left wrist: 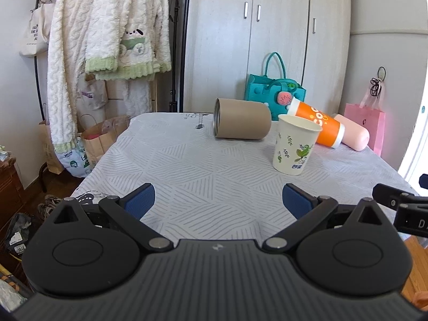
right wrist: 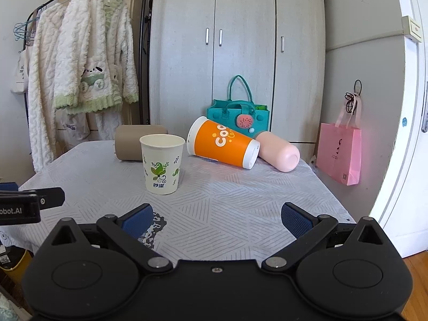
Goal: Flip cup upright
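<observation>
Nearest, the left gripper (left wrist: 218, 200) and the right gripper (right wrist: 217, 219) both hover low over the patterned tablecloth (left wrist: 214, 187) with their blue pads spread wide and nothing between them. Beyond them the white paper cup (right wrist: 162, 164) with green leaf print stands upright, mouth up, near the table's middle. Farther back lie three cups on their sides: a tan cup (left wrist: 242, 122), an orange cup (right wrist: 223, 142) leaning against a pink cup (right wrist: 279, 151), with a teal bag (right wrist: 238, 115) behind against the wardrobe (right wrist: 240, 40).
</observation>
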`<state>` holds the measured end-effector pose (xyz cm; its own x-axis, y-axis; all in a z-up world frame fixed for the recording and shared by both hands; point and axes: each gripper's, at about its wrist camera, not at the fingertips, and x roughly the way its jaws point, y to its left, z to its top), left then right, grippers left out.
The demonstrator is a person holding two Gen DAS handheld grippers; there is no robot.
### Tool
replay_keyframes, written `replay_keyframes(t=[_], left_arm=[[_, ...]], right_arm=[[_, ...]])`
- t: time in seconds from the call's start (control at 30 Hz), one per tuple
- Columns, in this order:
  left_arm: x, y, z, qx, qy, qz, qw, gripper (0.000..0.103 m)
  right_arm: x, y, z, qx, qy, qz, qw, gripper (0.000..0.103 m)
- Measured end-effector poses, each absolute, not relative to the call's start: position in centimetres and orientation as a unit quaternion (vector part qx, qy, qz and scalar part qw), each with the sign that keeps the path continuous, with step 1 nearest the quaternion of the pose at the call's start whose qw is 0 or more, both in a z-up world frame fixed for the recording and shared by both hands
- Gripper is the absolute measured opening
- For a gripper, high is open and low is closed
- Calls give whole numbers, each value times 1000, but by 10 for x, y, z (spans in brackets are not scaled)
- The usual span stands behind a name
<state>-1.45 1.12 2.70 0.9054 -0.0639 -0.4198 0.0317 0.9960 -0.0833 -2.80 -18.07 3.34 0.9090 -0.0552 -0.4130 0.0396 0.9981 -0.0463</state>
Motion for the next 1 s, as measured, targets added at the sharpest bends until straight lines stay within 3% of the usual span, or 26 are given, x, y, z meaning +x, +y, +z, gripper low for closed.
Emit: replay_keyframes(t=[1.0], left_arm=[[-11,10,24,-28,219,-10,975,103]], right_arm=[[-38,-188,41,21,188,-39,981,103]])
